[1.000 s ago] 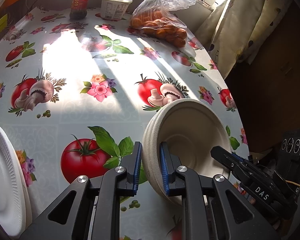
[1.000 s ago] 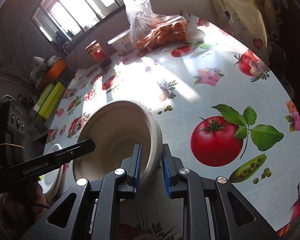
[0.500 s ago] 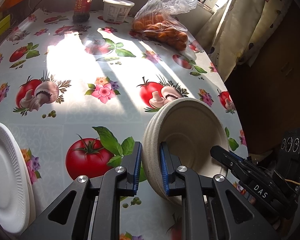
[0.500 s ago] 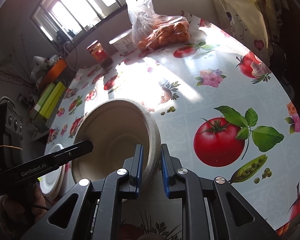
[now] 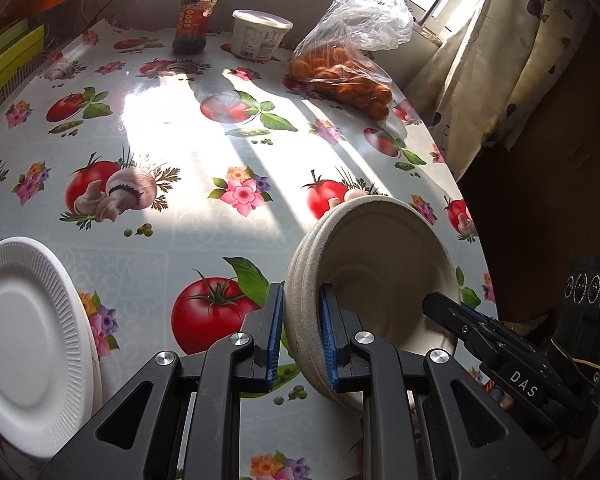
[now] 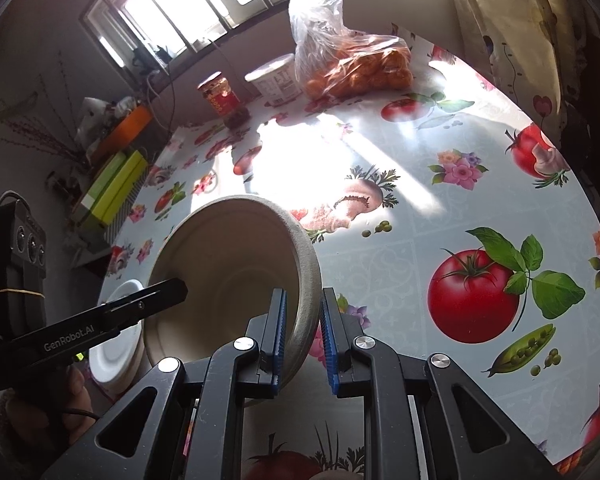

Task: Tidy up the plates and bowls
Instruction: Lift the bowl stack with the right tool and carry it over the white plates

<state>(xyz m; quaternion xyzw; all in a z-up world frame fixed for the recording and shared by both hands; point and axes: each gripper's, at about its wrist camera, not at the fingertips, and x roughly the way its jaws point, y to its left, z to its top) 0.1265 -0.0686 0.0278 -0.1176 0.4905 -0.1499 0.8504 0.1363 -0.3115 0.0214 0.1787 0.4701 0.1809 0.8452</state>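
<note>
The left gripper and right gripper each pinch opposite rims of a beige, matte stack of bowls, low centre in both views, tilted above the table. Gripper bodies read "DAS" and "GenRobot.AI". White ribbed plates lie lower left.

bowls: matt beige pulp paper, slightly rough
plates: white foam, ribbed rim, matt
tablecloth: glossy printed vinyl, smooth
bag: clear thin plastic, crinkled
jar: shiny glass
tub: white plastic
curtain: matt cloth
</note>
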